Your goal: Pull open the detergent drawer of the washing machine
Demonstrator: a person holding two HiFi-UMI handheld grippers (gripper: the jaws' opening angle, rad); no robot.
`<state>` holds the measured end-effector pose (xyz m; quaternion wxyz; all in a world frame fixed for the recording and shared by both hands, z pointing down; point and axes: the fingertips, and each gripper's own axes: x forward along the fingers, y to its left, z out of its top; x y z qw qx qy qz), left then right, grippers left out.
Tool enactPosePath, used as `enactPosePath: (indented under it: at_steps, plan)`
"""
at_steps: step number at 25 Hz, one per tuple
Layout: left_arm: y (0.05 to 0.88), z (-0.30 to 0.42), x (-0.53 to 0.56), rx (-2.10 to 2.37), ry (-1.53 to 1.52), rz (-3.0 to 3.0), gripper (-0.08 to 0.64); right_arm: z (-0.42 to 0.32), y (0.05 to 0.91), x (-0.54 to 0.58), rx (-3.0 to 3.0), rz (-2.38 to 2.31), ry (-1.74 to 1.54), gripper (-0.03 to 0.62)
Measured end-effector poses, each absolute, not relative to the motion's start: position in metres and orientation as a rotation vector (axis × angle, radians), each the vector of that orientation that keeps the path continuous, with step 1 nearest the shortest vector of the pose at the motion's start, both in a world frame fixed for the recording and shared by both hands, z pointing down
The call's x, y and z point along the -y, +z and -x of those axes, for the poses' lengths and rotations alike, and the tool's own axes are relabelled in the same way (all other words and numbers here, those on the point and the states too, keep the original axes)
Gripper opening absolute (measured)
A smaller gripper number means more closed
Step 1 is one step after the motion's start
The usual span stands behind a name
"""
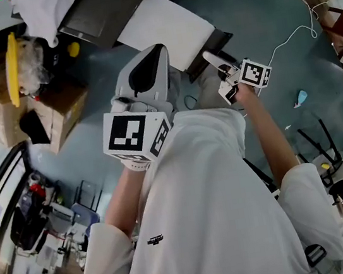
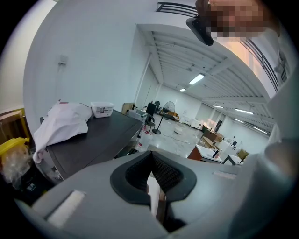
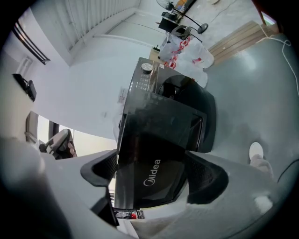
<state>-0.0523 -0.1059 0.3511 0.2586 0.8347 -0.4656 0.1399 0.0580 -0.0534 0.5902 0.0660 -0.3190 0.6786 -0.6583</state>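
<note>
Right gripper view puts the black washing machine [image 3: 161,116] straight ahead, framed between the right tongs [image 3: 152,176], which stand apart, empty and clear of it (the drawer I cannot single out; likely beside the knob [image 3: 146,68]). The left tongs [image 2: 152,182], pressed together, face a dark bench [image 2: 93,140] instead, so the right looks better placed.

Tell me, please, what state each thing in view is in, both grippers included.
Glossy black detergent drawer front: how far out cannot be told.
Right gripper: open, a jaw on either side of that drawer front.
Left gripper: shut, empty, held in the air.
Round dark washing machine door: looks shut.
Long ceiling lights: on.
</note>
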Motion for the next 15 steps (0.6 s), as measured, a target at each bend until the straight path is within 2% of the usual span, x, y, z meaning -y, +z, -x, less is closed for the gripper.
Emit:
enactPosePath:
  at_steps: [9,15]
  plan:
    - [0.341,0.049,0.107,1.255,0.352,-2.294,0.014,-0.078,0.574,0.051,-2.057,1.105,-1.949,0.459]
    - [0.333,0.048,0.104,1.262,0.323,-2.305,0.014,-0.092,0.539,0.055,-2.213,1.197,-1.806,0.454]
